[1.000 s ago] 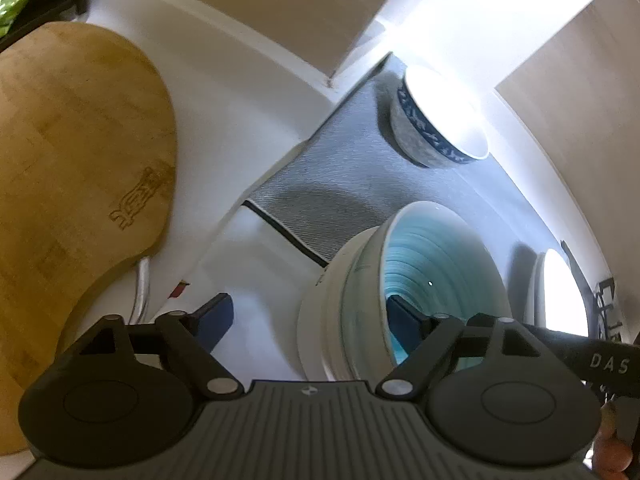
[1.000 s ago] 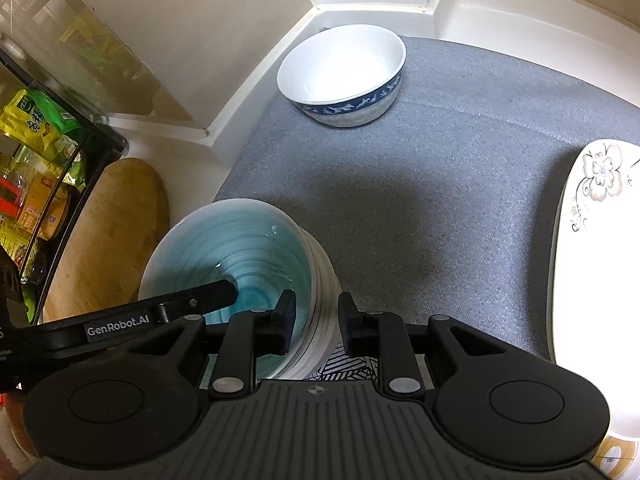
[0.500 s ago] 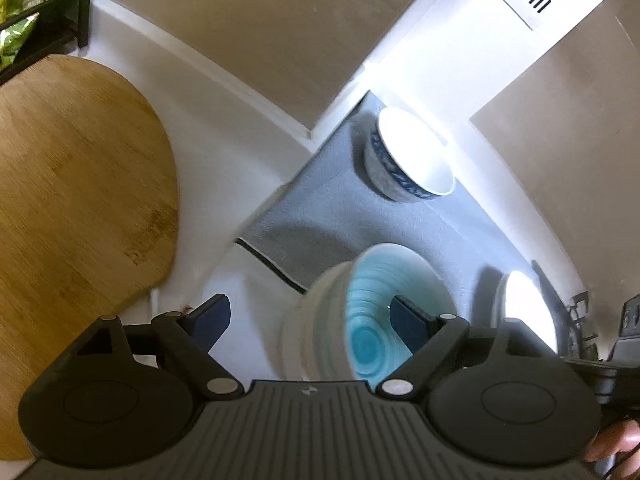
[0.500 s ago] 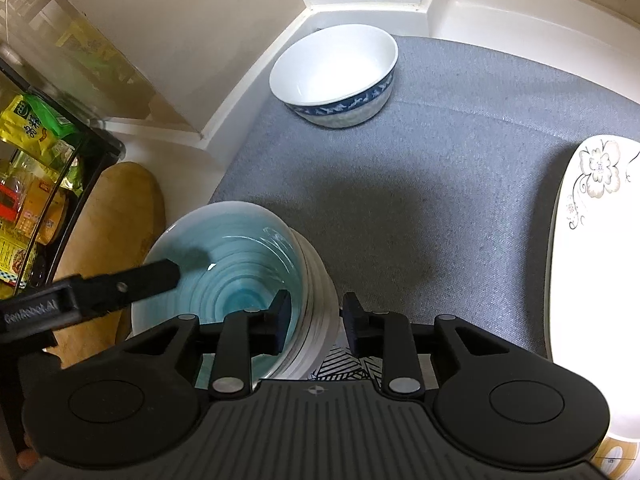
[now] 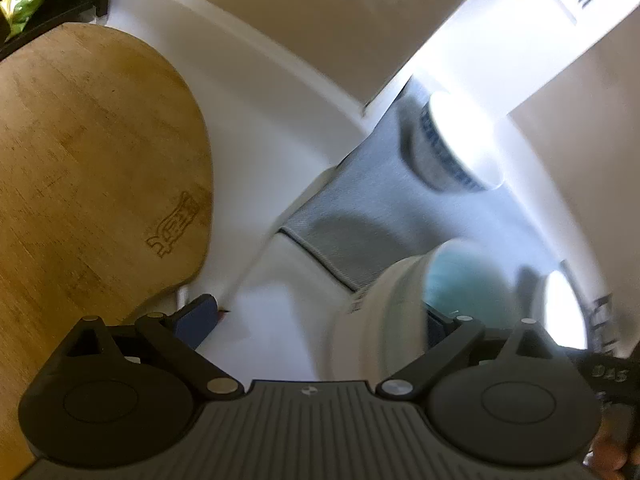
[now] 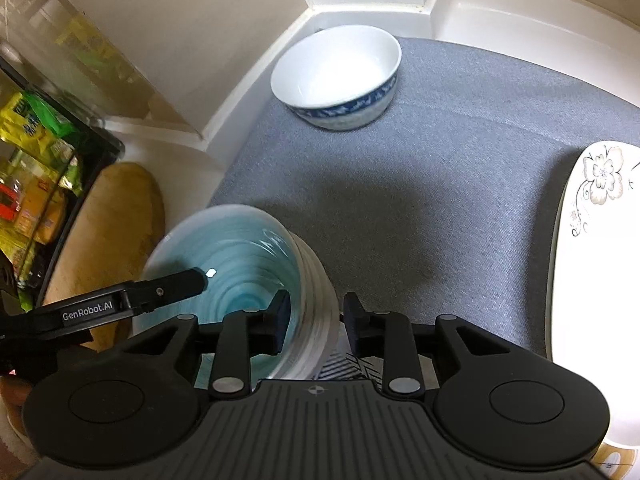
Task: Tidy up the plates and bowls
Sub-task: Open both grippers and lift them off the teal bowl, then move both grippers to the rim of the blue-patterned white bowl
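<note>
Right wrist view: right gripper jaws narrowly parted, straddling rim of teal-glazed ceramic bowl, grip unclear; bowl at grey mat's near-left edge. Left gripper jaws opening wide, one finger inside bowl.

The right gripper stands near the bottom edge with its jaws astride the right-hand wall of a teal bowl: the left finger sits inside the bowl, the right finger outside it, and whether the pads press the wall cannot be told. The teal bowl rests on a stack of white dishes at the near left edge of a grey mat. From the left, one finger of the left gripper reaches in over the bowl's hollow. Far on the mat stands a white bowl with a blue band, upright. A flowered plate lies at the right edge, and a wooden board lies at the left, beyond the mat.
</note>
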A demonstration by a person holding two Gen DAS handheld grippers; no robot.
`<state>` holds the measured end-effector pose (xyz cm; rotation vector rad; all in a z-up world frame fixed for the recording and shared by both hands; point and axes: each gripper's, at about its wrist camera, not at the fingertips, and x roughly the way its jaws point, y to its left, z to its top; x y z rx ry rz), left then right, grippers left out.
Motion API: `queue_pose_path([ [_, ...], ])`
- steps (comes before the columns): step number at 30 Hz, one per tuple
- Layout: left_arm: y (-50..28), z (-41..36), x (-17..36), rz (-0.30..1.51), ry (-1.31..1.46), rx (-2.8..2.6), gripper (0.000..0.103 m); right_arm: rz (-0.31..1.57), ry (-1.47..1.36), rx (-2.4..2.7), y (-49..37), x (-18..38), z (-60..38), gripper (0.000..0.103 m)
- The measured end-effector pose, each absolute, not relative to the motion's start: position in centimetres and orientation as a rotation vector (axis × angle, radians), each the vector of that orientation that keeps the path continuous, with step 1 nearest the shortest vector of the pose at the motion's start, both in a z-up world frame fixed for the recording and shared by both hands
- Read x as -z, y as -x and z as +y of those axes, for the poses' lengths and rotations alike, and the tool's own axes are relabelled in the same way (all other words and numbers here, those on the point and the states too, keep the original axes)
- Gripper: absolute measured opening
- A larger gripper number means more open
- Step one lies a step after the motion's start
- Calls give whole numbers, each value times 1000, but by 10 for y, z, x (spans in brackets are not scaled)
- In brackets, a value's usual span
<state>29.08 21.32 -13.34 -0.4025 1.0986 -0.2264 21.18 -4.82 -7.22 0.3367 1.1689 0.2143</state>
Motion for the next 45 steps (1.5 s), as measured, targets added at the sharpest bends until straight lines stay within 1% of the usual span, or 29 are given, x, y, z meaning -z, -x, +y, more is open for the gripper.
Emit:
queue_pose_path([
  [3,-290,212,106,1045,427,272,99,1126,-381,-229,-216,62,-57,35],
  [5,-293,205,86,1004,424,302,100,1086,-404,-218,-222,54,-65,41],
  [8,-304,192,66,965,432,309,102,1027,-418,-175,-236,44,-79,45],
  [10,-317,179,61,969,440,287,102,1002,-422,-134,-248,41,-88,45],
  [15,-353,146,69,1042,457,212,102,972,-435,-58,-281,46,-106,48],
  [23,-398,110,92,1114,521,105,101,1011,-453,31,-323,82,-124,48],
  [25,-408,108,101,1137,531,69,98,1013,-464,33,-328,87,-127,48],
  [28,-418,106,111,1164,543,29,95,1015,-469,34,-335,90,-129,48],
  [34,-426,104,121,1182,542,-14,95,1024,-475,44,-349,97,-132,48],
  [45,-437,111,127,1195,564,-56,95,990,-492,55,-351,90,-134,48],
])
